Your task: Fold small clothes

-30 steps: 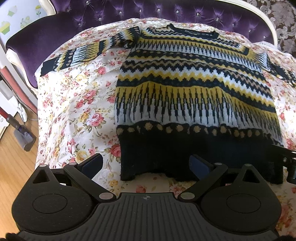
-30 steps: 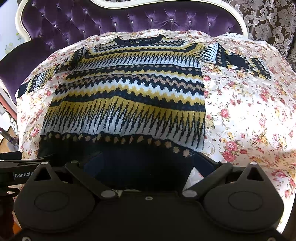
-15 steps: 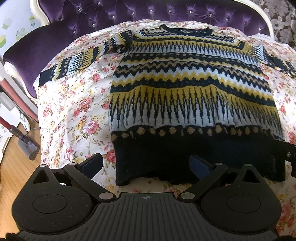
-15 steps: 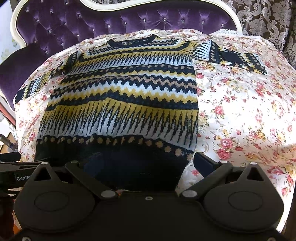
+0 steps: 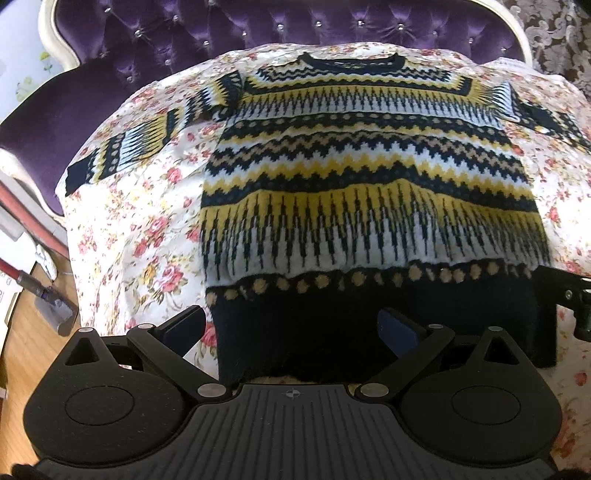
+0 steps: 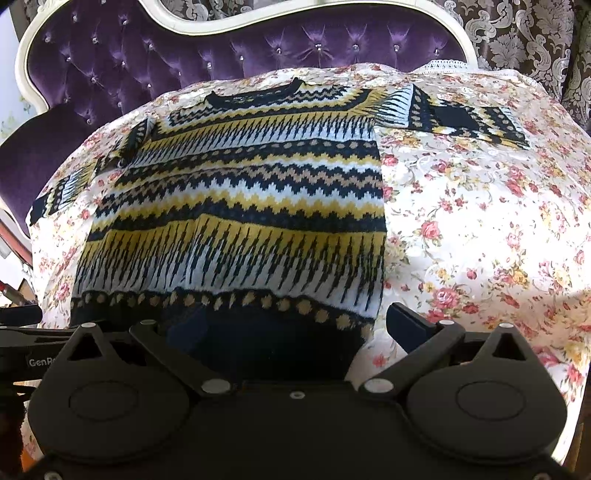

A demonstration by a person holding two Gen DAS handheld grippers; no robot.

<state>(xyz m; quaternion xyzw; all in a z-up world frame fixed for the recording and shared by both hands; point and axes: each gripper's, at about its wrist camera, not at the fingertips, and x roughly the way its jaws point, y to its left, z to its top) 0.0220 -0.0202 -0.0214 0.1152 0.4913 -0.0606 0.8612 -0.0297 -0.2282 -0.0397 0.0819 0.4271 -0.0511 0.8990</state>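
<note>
A patterned sweater [image 5: 369, 192] lies flat, front up, on a floral sheet [image 5: 140, 229] with its sleeves spread and its collar toward a purple tufted headboard [image 5: 258, 33]. The left tool [image 5: 291, 326] is spread wide over the hem's left corner, holding nothing. The right tool [image 6: 291, 326] is likewise wide open and empty over the right corner. Bare sheet lies on both sides of the sweater. A vacuum head [image 5: 55, 310] sits on the wooden floor [image 5: 22, 354] beyond the sheet's left edge.

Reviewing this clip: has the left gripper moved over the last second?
Yes. In its wrist view the purple headboard now sits more centred and the sweater has shifted right, so the open left gripper swung rightward, toward the hem.
</note>
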